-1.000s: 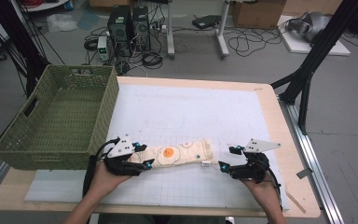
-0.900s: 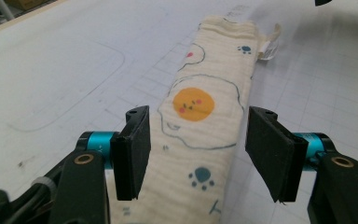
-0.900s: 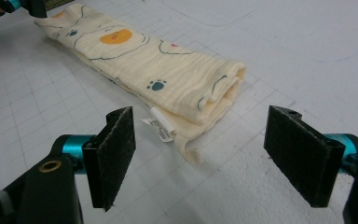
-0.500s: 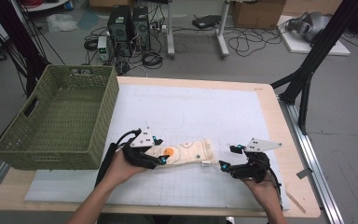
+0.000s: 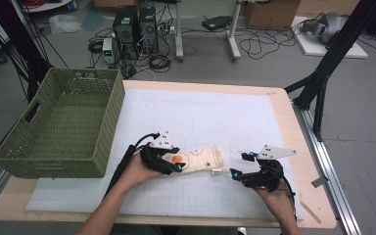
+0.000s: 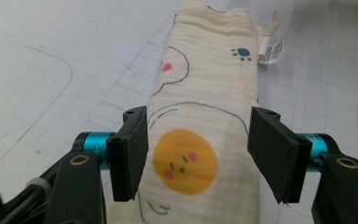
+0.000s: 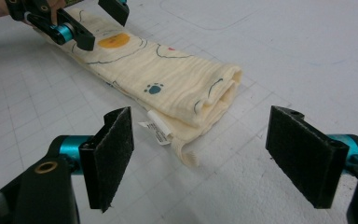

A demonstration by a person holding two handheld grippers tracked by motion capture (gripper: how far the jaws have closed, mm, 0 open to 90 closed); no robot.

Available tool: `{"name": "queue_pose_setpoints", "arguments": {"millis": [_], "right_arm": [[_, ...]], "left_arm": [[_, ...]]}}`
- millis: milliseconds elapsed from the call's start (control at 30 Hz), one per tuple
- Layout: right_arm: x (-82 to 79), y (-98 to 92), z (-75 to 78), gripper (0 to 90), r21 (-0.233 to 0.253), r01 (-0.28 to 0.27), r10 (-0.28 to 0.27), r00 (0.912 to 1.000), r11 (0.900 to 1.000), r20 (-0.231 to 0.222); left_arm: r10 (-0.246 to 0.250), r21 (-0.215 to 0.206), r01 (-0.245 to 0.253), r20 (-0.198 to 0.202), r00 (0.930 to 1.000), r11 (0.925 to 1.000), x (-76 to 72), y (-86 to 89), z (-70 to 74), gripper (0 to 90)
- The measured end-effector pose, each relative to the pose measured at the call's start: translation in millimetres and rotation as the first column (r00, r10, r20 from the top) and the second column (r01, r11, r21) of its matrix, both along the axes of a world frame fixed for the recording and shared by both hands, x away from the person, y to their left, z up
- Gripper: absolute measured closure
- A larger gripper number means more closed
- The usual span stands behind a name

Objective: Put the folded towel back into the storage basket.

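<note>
At the far left of the high view a green woven basket [image 5: 58, 125] sits on the table [image 5: 279, 100], partly over the white gridded mat [image 5: 200, 117]. Right of it, low in the frame, the left gripper [image 5: 176, 164] hangs over the near end of a folded cream cloth [image 5: 203, 159] printed with an orange smiling face. In the left gripper view the cloth [image 6: 205, 116] runs up the middle of the frame between the two black pads [image 6: 129, 151], which stand apart on either side of it, released and not pinching; whether they brush the fabric I cannot tell. The cloth lies flat on the mat, lower centre of the high view. At its right end is a small white label [image 7: 156, 129]. Further right, the right gripper [image 5: 238, 166] sits just beside that end, jaws spread wide and grasping nothing, the cloth [image 7: 168, 77] above its pads [image 7: 109, 156].
</note>
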State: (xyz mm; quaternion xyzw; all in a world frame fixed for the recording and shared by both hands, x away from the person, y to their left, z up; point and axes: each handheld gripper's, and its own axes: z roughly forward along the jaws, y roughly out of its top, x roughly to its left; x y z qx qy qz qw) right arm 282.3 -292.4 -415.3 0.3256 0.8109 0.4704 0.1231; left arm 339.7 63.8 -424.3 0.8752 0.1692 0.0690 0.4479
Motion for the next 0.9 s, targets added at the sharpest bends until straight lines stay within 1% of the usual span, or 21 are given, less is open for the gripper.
{"name": "queue_pose_setpoints", "arguments": {"millis": [67, 133, 200, 267, 300, 333, 400, 433, 467, 533, 567, 633, 700, 733, 867, 900], "right_arm": [[0.0, -0.4, 0.0, 22.6, 0.001, 0.001, -0.001, 1.0, 1.0, 0.001], [-0.2, -0.9, 0.4, 22.6, 0.003, 0.002, -0.002, 1.0, 1.0, 0.001], [-0.5, -1.7, 0.8, 22.6, 0.006, 0.004, -0.004, 1.0, 1.0, 0.002], [-0.6, -2.5, 0.8, 22.6, 0.007, 0.005, -0.005, 1.0, 1.0, 0.004], [-0.2, -2.7, 0.6, 22.6, 0.007, 0.004, -0.004, 1.0, 1.0, 0.007], [-0.6, -2.6, 0.6, 22.6, 0.008, 0.005, -0.005, 1.0, 1.0, -0.001], [-0.1, -1.9, 0.3, 22.6, 0.007, 0.002, -0.002, 1.0, 1.0, 0.002], [-0.4, -1.3, 0.4, 22.6, 0.006, 0.001, -0.001, 1.0, 1.0, -0.003], [-0.1, -0.9, 0.3, 22.6, 0.005, -0.002, 0.002, 1.0, 1.0, 0.001], [-0.2, -0.3, 0.4, 22.6, 0.006, -0.002, 0.002, 1.0, 1.0, -0.001], [-0.1, -0.3, 0.4, 22.6, 0.005, -0.001, 0.001, 1.0, 1.0, 0.0], [0.0, -0.8, 0.5, 22.6, 0.004, -0.003, 0.003, 1.0, 1.0, 0.001], [-0.1, -1.5, 0.5, 22.6, 0.008, 0.002, -0.002, 1.0, 1.0, 0.002], [-0.3, -1.9, 0.6, 22.6, 0.009, 0.004, -0.004, 1.0, 1.0, -0.001], [-0.6, -3.0, 1.0, 22.6, 0.011, 0.008, -0.008, 1.0, 1.0, 0.002], [-0.6, -3.0, 1.0, 22.6, 0.011, 0.009, -0.009, 1.0, 1.0, 0.001]], "left_arm": [[-0.015, 0.015, 0.015, -0.008, 0.9999, 0.9998, 1.9, -4.2, -1.3, 38.1], [-0.018, 0.036, 0.018, -0.012, 0.9998, 0.9992, 3.5, -7.2, -4.3, 37.9], [-0.021, 0.046, 0.022, -0.019, 0.9996, 0.9987, 4.5, -8.8, -7.0, 37.8], [-0.024, 0.048, 0.025, -0.024, 0.9994, 0.9986, 5.0, -10.0, -8.2, 37.8], [-0.022, 0.038, 0.023, -0.028, 0.9994, 0.999, 4.8, -11.1, -8.9, 37.7], [-0.027, 0.04, 0.028, -0.026, 0.9993, 0.9988, 5.3, -11.6, -8.8, 37.6], [-0.028, 0.034, 0.029, -0.035, 0.999, 0.999, 5.7, -12.9, -9.5, 37.6], [-0.028, 0.033, 0.03, -0.04, 0.9988, 0.999, 5.7, -13.6, -9.7, 37.6], [-0.035, 0.037, 0.037, -0.037, 0.9987, 0.9987, 6.2, -14.0, -9.7, 37.6], [-0.039, 0.029, 0.041, -0.049, 0.998, 0.9987, 5.6, -15.5, -10.5, 37.3], [-0.041, 0.034, 0.043, -0.046, 0.9981, 0.9985, 5.9, -16.2, -10.6, 37.2], [-0.037, 0.034, 0.039, -0.055, 0.9978, 0.9987, 6.2, -18.2, -12.1, 36.0], [-0.043, 0.048, 0.045, -0.056, 0.9975, 0.9978, 6.6, -20.3, -13.8, 35.2], [-0.039, 0.051, 0.042, -0.062, 0.9973, 0.9978, 6.3, -21.0, -15.0, 35.1], [-0.031, 0.065, 0.035, -0.062, 0.9976, 0.9973, 7.4, -21.2, -16.6, 34.9], [-0.036, 0.069, 0.04, -0.059, 0.9976, 0.9968, 7.3, -21.6, -17.1, 34.9]]}}
